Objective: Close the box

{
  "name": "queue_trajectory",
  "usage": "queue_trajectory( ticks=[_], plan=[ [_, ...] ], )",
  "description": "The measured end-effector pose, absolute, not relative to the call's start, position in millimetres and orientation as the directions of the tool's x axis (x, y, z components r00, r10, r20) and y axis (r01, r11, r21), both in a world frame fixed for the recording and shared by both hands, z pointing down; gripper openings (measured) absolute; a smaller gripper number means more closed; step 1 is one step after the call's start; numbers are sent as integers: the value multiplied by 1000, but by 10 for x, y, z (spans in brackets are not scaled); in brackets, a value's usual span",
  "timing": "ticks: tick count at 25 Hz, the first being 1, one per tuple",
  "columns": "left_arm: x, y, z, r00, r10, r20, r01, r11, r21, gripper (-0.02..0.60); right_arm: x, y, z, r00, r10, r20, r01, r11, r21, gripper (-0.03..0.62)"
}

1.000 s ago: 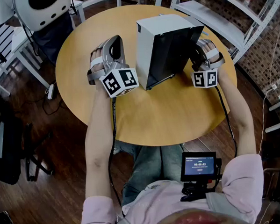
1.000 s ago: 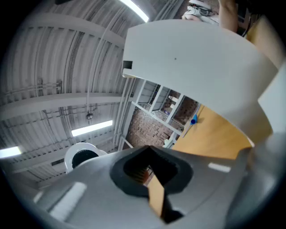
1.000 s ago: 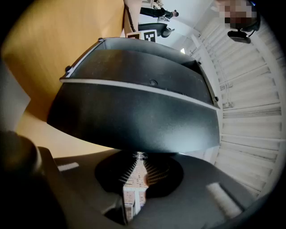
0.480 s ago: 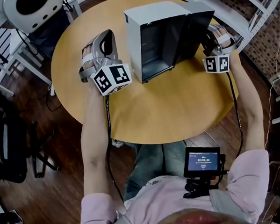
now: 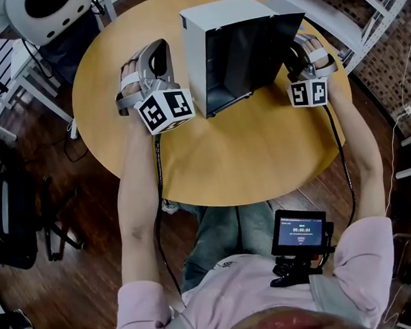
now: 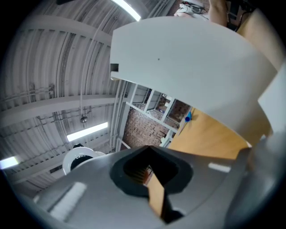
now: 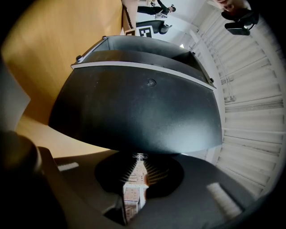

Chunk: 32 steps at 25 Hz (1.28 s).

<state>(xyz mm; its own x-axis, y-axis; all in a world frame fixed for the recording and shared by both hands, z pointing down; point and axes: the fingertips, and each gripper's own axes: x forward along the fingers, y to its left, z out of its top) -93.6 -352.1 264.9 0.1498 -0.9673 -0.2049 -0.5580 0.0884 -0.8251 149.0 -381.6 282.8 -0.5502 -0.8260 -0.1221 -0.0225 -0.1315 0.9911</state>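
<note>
A white box (image 5: 225,15) with a dark inside stands on the round wooden table (image 5: 246,158), its open front towards me. Its dark lid (image 5: 275,50) hangs open on the right side. My right gripper (image 5: 297,56) is shut, with its tips against the lid's outer edge. In the right gripper view the lid (image 7: 143,112) fills the space just above the closed right gripper (image 7: 136,179). My left gripper (image 5: 158,53) is beside the box's left wall, also shut and holding nothing. The white wall (image 6: 187,67) looms over the left gripper (image 6: 154,188).
White metal shelving (image 5: 335,16) stands behind the table at the right. A chair (image 5: 8,61) and a white round device (image 5: 53,13) are at the far left. A small screen (image 5: 302,232) hangs at the person's chest. Bare tabletop lies in front of the box.
A second ago the lid covered more of the opening. It then swung wide to the right, and now it and the right gripper have come back slightly left. The left gripper stays put.
</note>
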Motion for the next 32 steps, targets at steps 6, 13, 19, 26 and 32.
queue_trajectory(
  ticks=[6, 13, 19, 26, 32],
  plan=[
    [-895, -3515, 2647, 166, -966, -201, -554, 77, -829, 2, 1219, -3746, 2801, -585, -801, -127, -16, -146, 989, 46],
    [-907, -3489, 2645, 170, -964, -206, -557, 78, -827, 2, 862, -3593, 2774, -654, -746, -125, -2, -163, 987, 46],
    [-872, -3457, 2632, 201, -957, -209, -566, 60, -822, -3, 429, -3353, 2767, -718, -683, -131, -11, -176, 984, 46],
    [-873, -3462, 2609, 190, -957, -218, -584, 68, -809, -3, 509, -3462, 2779, -671, -730, -131, -17, -161, 987, 211],
    [-986, -3489, 2550, 155, -959, -238, -635, 89, -768, -3, 1158, -3776, 2670, -498, -849, -175, -241, -58, 969, 219]
  ],
)
